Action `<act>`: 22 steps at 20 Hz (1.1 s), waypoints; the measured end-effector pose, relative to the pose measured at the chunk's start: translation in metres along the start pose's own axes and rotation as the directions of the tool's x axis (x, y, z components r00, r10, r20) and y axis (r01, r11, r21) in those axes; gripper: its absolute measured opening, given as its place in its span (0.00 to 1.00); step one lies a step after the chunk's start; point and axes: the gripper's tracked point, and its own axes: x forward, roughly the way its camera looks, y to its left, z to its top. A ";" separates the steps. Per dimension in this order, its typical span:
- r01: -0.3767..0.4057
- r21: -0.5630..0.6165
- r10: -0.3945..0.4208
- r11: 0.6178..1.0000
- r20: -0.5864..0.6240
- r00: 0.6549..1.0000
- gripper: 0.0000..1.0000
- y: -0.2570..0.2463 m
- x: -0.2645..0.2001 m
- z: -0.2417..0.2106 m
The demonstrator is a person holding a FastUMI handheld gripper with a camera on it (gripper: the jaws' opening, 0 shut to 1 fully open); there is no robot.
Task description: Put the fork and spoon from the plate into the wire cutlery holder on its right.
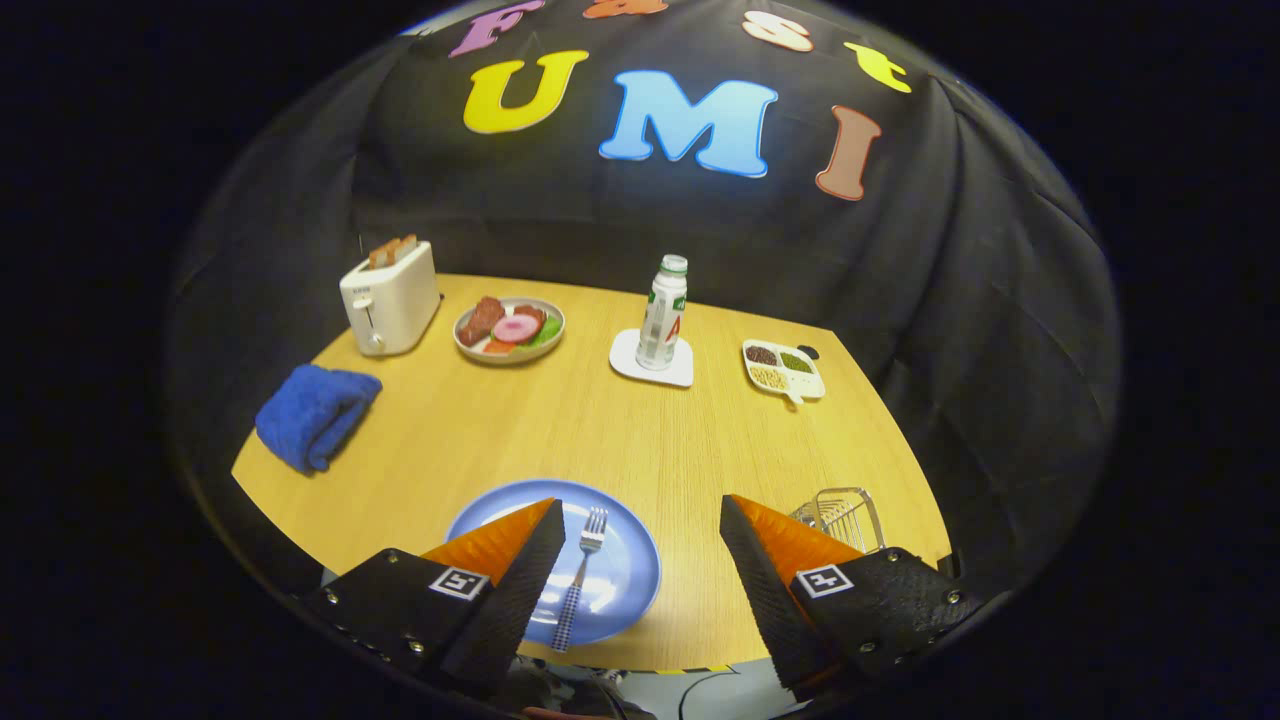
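Gripper (642, 540): fingers spread wide apart, gripping nothing, held above the near edge of the light wooden table (600, 440).

Round blue plate (625, 580): lay at the near edge of the table, partly behind the left finger (500, 590).

Metal fork with a checked handle (580, 575): lay on the blue plate just beside the left finger's inner edge, tines pointing away, handle towards the near edge. Spoon: could not be made out.

Wire cutlery holder (845, 517): stood to the right of the plate, partly behind the right finger (775, 570).

Beyond the fingers, well apart from them:
- folded blue cloth (315, 415) at the left;
- white toaster holding bread slices (388, 298);
- grey dish of meat and vegetables (510, 329);
- white bottle with a green cap (663, 315) upright on a white coaster (628, 358);
- white divided tray of beans and grains (785, 368) at the right.
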 end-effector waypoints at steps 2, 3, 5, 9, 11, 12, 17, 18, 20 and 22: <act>-0.027 -0.014 0.026 1.000 -0.097 0.995 0.96 0.011 0.007 -0.024; -0.039 -0.006 0.038 0.999 -0.127 0.991 0.96 0.015 0.011 -0.032; -0.056 0.006 0.056 0.998 -0.170 0.984 0.96 0.021 0.014 -0.044; -0.077 0.006 0.076 0.997 -0.236 0.969 0.96 0.029 0.024 -0.060; -0.090 0.021 0.092 0.996 -0.283 0.955 0.96 0.036 0.027 -0.072; -0.095 0.028 0.099 0.995 -0.307 0.947 0.96 0.039 0.029 -0.077; -0.103 0.031 0.106 0.994 -0.422 0.900 0.82 0.049 0.041 -0.103; -0.107 0.029 0.109 0.994 -0.440 0.891 0.83 0.052 0.044 -0.105; -0.120 0.026 0.118 0.992 -0.490 0.864 0.54 0.056 0.046 -0.119; -0.120 0.021 0.112 0.993 -0.537 0.836 0.55 0.057 0.046 -0.126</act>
